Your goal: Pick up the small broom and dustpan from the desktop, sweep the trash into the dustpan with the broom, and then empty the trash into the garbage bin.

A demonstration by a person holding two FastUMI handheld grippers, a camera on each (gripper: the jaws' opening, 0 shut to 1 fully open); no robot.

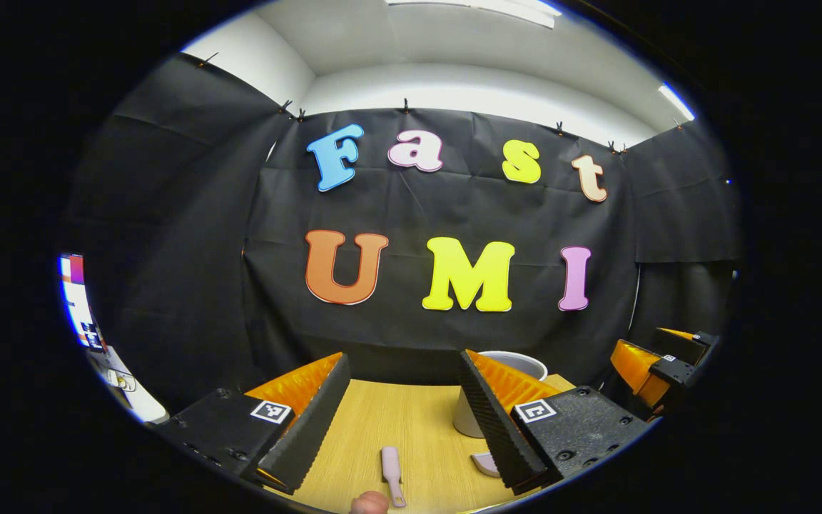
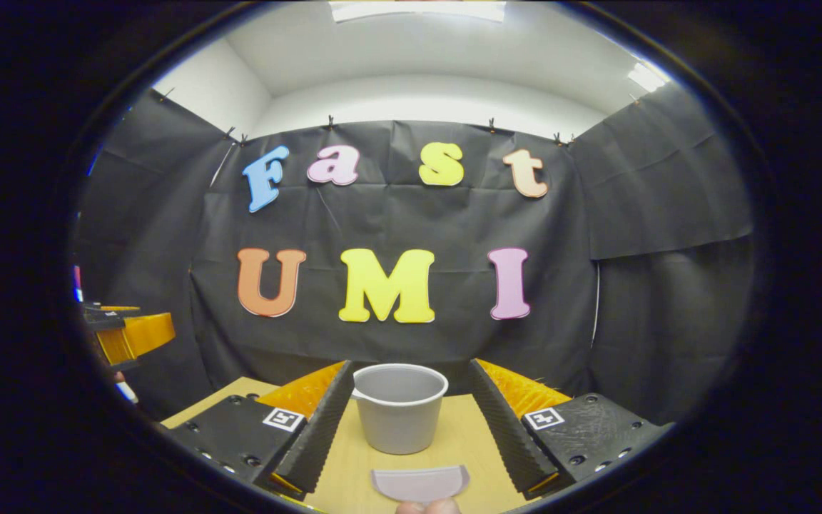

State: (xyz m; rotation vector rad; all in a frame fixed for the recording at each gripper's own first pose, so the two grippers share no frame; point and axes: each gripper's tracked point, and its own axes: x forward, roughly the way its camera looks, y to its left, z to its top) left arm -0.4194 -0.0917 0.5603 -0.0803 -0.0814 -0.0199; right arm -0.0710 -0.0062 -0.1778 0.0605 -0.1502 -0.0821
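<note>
Broom, a small pale pink plastic one [image 1: 393,475], and pale pink dustpan [image 2: 419,482] lie flat on the wooden tabletop [image 2: 468,435] before the grey bin [image 2: 399,414]. Left gripper [image 1: 404,414] and right gripper [image 2: 411,421] hover wide, empty. Trash not discernible; stage undetermined.

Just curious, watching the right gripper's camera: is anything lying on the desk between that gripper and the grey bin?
Yes. In the right gripper view, the dustpan lies flat on the desk, between the open right gripper and the bin.
</note>
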